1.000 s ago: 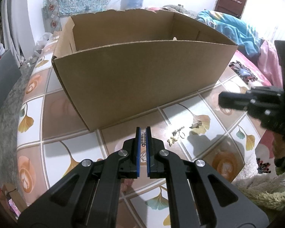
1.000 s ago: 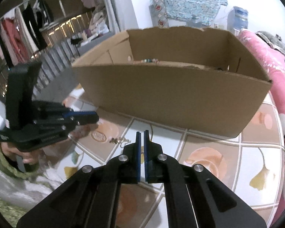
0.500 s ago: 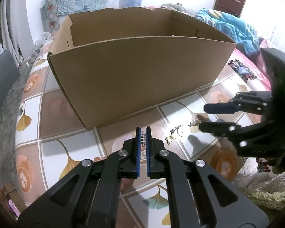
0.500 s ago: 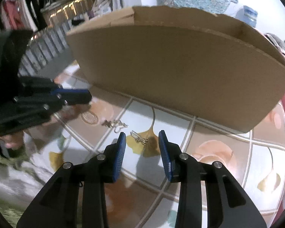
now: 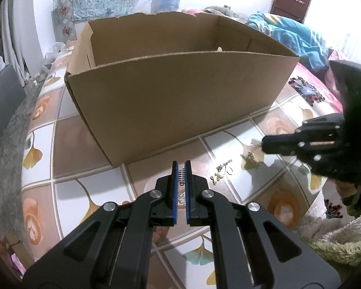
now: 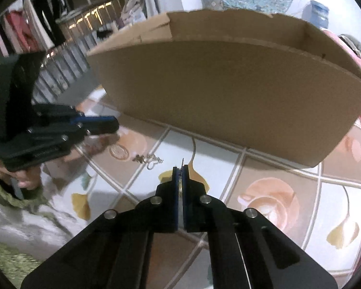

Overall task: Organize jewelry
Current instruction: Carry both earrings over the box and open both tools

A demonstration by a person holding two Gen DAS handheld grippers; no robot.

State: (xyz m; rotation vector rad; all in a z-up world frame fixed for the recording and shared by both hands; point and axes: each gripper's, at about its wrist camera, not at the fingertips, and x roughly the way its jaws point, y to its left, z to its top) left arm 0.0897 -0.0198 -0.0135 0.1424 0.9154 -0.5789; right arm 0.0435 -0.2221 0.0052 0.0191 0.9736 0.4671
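My left gripper (image 5: 181,166) is shut on a short silver chain piece (image 5: 180,175) that shows between its blue pads, held above the tiled tabletop (image 5: 89,202). Low over a yellow leaf tile, my right gripper (image 6: 181,168) is shut on a small silver jewelry piece (image 6: 182,161), of which a thin pin sticks out past the tips. In the left wrist view the right gripper (image 5: 264,144) comes in from the right. A few loose jewelry pieces (image 5: 222,171) (image 6: 148,160) lie on the table between the two grippers. The open cardboard box (image 5: 180,96) (image 6: 228,91) stands just behind.
The left gripper (image 6: 115,122) and the hand holding it (image 6: 19,178) fill the left of the right wrist view. A fluffy rug (image 5: 337,236) lies past the table's right edge. Bedding (image 5: 288,29) and a clothes rack (image 6: 43,12) stand beyond the box.
My right gripper opened, sank toward the leaf tile over a silver piece and closed on it. The left gripper has stayed put, still shut on its chain piece.
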